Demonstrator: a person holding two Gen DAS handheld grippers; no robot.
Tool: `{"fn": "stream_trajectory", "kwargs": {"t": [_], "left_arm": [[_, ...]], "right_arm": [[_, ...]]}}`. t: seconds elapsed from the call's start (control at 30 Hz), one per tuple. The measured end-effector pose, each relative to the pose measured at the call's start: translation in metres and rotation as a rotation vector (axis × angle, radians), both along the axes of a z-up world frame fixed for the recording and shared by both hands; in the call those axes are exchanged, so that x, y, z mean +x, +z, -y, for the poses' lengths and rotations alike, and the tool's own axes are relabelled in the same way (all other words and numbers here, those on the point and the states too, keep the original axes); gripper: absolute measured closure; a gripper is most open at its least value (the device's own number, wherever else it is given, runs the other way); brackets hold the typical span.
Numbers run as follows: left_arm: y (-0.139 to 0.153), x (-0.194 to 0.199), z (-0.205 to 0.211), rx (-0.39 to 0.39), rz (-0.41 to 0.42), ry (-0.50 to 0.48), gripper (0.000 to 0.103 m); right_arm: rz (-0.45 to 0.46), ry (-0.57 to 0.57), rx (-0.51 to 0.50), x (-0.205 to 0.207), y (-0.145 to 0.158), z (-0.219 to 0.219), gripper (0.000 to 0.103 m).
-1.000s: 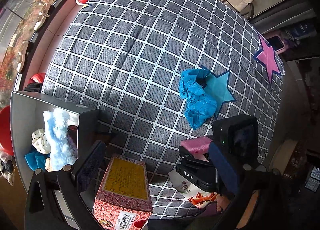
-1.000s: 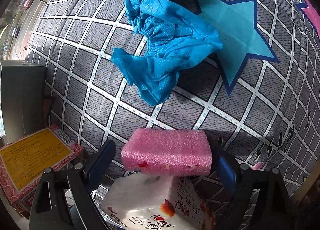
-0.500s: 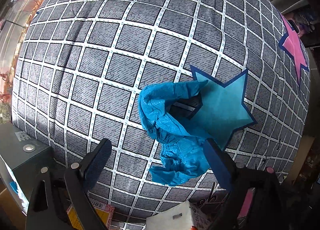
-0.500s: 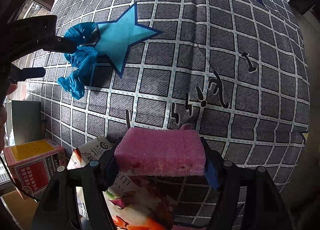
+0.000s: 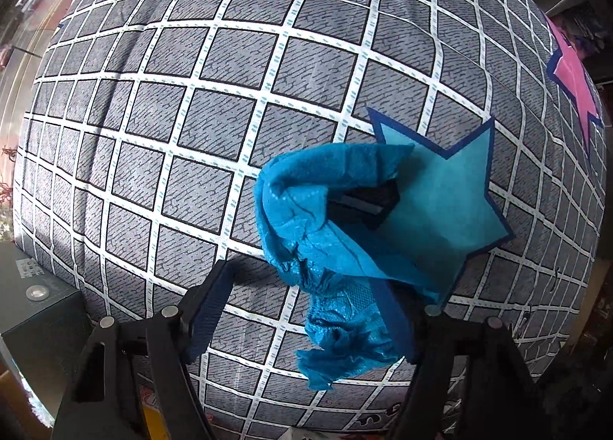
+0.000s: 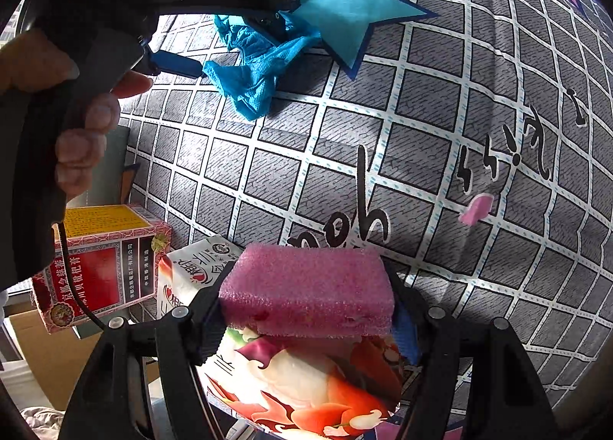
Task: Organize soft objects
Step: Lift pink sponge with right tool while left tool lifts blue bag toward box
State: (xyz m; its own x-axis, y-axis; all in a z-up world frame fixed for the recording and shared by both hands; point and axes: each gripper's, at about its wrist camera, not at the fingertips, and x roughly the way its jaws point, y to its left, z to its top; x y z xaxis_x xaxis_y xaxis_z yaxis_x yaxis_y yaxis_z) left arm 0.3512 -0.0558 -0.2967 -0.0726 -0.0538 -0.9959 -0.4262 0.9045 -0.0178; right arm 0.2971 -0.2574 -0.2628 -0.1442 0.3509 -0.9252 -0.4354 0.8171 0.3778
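A: What are they working on?

B: A bed or padded surface under a grey checked cover (image 5: 237,103) with white grid lines. A teal star (image 5: 440,195) is printed on it, and a pink star (image 5: 574,80) sits at the far right edge, partly cut off.

A: Any containers?

B: At the left edge of the left wrist view there is the corner of a dark grey box (image 5: 34,306); its inside is not visible. In the right wrist view a red and yellow carton (image 6: 99,256) stands shut at the near left, just beside a printed white packet (image 6: 276,371). What either holds cannot be told.

A: Where are the soft things?

B: A crumpled blue shoe cover (image 5: 325,248) lies on the cover, overlapping the teal star's left side. The left gripper (image 5: 306,302) points down over it, jaws closing, with the near end of the blue material between them. The right pad touches it; the left pad stands clear.

A: And the other tongs?

B: The right gripper (image 6: 306,309) clamps a pink sponge (image 6: 306,294) between both pads, above the packet.

A: Anything hard to read?

B: The person's hand (image 6: 76,103) and the left gripper's black body hide the far part of the shoe cover in the right view. A small pink scrap (image 6: 477,208) lies near the black lettering; I cannot tell what it is.
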Motion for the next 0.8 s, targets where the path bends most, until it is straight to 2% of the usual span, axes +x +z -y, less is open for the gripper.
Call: {"fn": "stream_trajectory", "kwargs": {"t": [0.03, 0.07, 0.13, 0.17, 0.27, 0.37, 0.57, 0.8], "left_arm": [[0.003, 0.002, 0.005, 0.005, 0.018, -0.028, 0.045], [0.005, 0.004, 0.011, 0.010, 0.035, -0.059, 0.052], [0.009, 0.005, 0.020, -0.005, 0.073, -0.108, 0.090], [0.011, 0.005, 0.023, -0.025, 0.091, -0.119, 0.091], [0.033, -0.001, 0.032, -0.008, 0.184, -0.174, 0.091], [0.055, -0.013, 0.045, -0.012, 0.236, -0.240, 0.091], [0.104, -0.041, 0.064, -0.030, 0.292, -0.325, 0.091], [0.151, -0.081, 0.086, -0.025, 0.339, -0.418, 0.091]], "right_arm": [[0.002, -0.015, 0.006, 0.001, 0.003, 0.006, 0.031], [0.007, -0.028, 0.010, 0.005, 0.009, 0.019, 0.031], [0.018, -0.045, 0.020, 0.004, 0.017, 0.028, 0.031], [0.029, -0.052, 0.023, -0.003, 0.020, 0.030, 0.031], [0.059, -0.090, 0.025, -0.008, 0.034, 0.037, 0.031], [0.082, -0.147, 0.027, -0.011, 0.051, 0.037, 0.031], [0.095, -0.231, 0.022, -0.012, 0.075, 0.060, 0.031], [0.157, -0.223, -0.047, -0.027, 0.094, 0.060, 0.031]]}}
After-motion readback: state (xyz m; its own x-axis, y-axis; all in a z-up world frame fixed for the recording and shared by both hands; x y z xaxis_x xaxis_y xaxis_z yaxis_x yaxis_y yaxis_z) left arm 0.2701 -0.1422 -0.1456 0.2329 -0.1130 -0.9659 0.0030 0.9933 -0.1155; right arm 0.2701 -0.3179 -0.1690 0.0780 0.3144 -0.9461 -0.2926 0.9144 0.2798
